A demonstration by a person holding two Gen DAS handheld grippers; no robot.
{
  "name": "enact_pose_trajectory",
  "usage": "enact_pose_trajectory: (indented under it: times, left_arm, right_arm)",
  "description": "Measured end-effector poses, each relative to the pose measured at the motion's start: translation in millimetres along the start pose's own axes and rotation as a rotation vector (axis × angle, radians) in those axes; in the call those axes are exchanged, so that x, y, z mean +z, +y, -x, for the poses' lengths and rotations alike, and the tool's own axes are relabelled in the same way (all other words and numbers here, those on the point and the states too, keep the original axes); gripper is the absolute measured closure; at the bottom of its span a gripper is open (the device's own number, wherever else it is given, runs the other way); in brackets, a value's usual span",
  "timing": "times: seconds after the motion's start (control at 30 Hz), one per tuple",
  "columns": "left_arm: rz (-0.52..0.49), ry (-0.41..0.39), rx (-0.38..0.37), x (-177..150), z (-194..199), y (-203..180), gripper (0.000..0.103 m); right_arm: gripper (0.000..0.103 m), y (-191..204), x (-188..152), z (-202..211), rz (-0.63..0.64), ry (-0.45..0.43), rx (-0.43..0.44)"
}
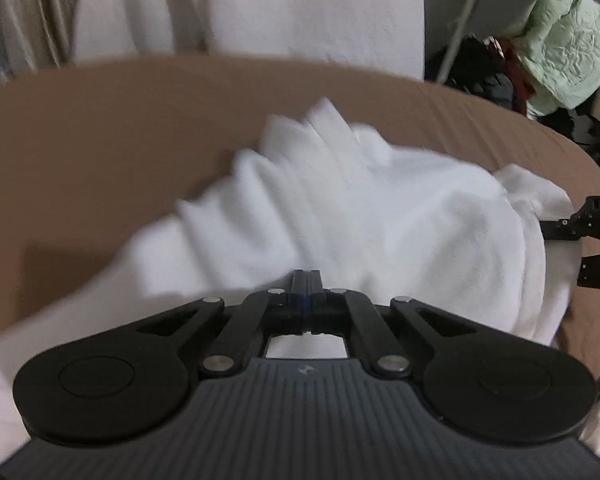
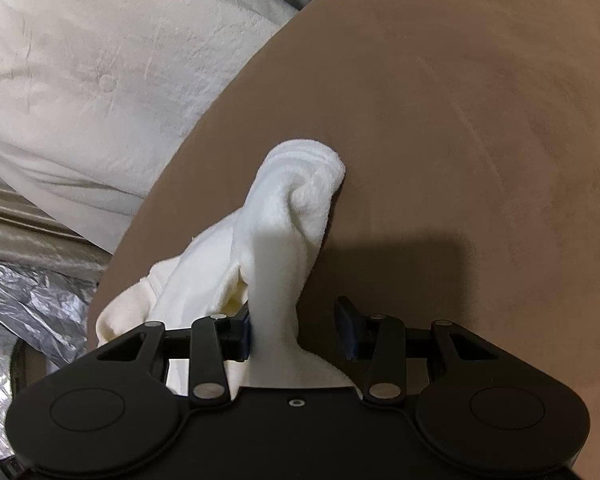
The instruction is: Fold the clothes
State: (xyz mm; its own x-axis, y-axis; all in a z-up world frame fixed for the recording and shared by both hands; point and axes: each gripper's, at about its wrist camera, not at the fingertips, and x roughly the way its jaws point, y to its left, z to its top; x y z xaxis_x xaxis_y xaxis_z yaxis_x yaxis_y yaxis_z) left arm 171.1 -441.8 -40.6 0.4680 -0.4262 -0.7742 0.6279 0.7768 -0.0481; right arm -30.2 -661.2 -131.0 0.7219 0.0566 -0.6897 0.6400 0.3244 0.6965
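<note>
Closed tight, the left gripper point(image 1: 306, 280): jaws together, no gap showing. Cannot tell whether a thin fold is nipped at the tips. Pitched steeply down at the white garment point(image 1: 380, 220), which spreads straight ahead of and under those tips as a rumpled, blurred heap on the brown surface point(image 1: 100, 140). Fans out from the tips towards the far edge, with the wider part off to the right.

Standing apart, the right gripper point(image 2: 298, 328): jaws half spread and clamped on nothing. Between them, a rolled strand of the same garment point(image 2: 296, 208), its long axis running forward out of the jaws and ending in a rounded, bunched tip just ahead on the surface point(image 2: 460, 120). Touches the pad point(image 2: 244, 332) on the view's left side; clear of the opposite pad, with a gap there. More loose cloth bulging out to the left of that gripper, near the surface's edge.

Seen from the left wrist, the right gripper point(image 1: 580, 240) at the far right end of the heap, so one gripper at each end of the cloth.

Judging by this, nearer to a usable hold: the right hand, needing only to shut on the strand. Also tilted down, that hand, though less steeply.
</note>
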Motion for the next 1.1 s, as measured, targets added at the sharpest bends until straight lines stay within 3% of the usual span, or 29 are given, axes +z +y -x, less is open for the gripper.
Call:
enact_pose_trajectory:
  times: [0.13,0.2,0.3,0.33,0.4,0.47,0.5,0.63,0.7,0.77,0.83,0.9,1.0,1.1]
  left_arm:
    - [-0.121,-0.164,0.16,-0.5,61.9,7.6,0.103]
    - [-0.102,-0.213,0.154,0.8,89.0,17.9,0.103]
    - [-0.061,-0.184,0.048,1.5,100.1,24.5,0.099]
    - [-0.05,-0.168,0.023,0.4,97.4,23.1,0.098]
    - [-0.038,-0.132,-0.001,-2.8,83.9,13.4,0.086]
    - [-0.016,-0.112,-0.001,-9.5,64.8,1.0,0.048]
    - [-0.003,-0.107,0.005,-13.8,53.9,-5.9,0.044]
    - [0.001,-0.096,0.043,-19.5,18.0,-29.7,0.041]
    - [0.005,-0.092,0.062,-20.3,1.8,-39.1,0.031]
    - [0.073,-0.089,0.059,-16.5,-7.7,-34.2,0.011]
    - [0.135,-0.089,0.057,-14.3,-15.8,-29.4,0.011]
    - [0.129,-0.068,0.089,-15.0,-26.0,-33.5,0.011]
    - [0.054,-0.023,0.181,-21.9,-39.2,-48.4,0.011]
    - [0.035,-0.043,0.273,-31.0,-41.1,-60.9,0.013]
  right_arm:
    - [0.056,-2.4,-0.9,-1.0,-0.034,-0.035,0.02]
    - [0.056,-1.4,-1.6,0.8,-0.041,-0.061,0.031]
    - [0.054,-1.6,-4.5,2.8,-0.072,-0.082,0.056]
    - [0.054,-4.0,-4.6,4.3,-0.09,-0.08,0.07]
    - [0.054,-8.8,-6.3,7.0,-0.132,-0.065,0.115]
    - [0.054,-11.4,-8.3,8.6,-0.158,-0.03,0.166]
    - [0.054,-11.2,-9.5,8.3,-0.161,-0.012,0.187]
    - [0.053,-8.1,-9.5,9.1,-0.135,-0.019,0.192]
    - [0.053,-10.2,-6.5,9.4,-0.136,-0.024,0.185]
    - [0.053,-12.9,-3.1,9.4,-0.143,-0.029,0.181]
    - [0.053,-16.2,-0.9,11.0,-0.154,-0.04,0.186]
    - [0.053,-16.6,-0.7,8.3,-0.154,-0.036,0.199]
    - [0.053,-15.4,-0.4,1.9,-0.146,-0.018,0.216]
    - [0.053,-13.7,-2.1,-2.1,-0.128,-0.003,0.206]
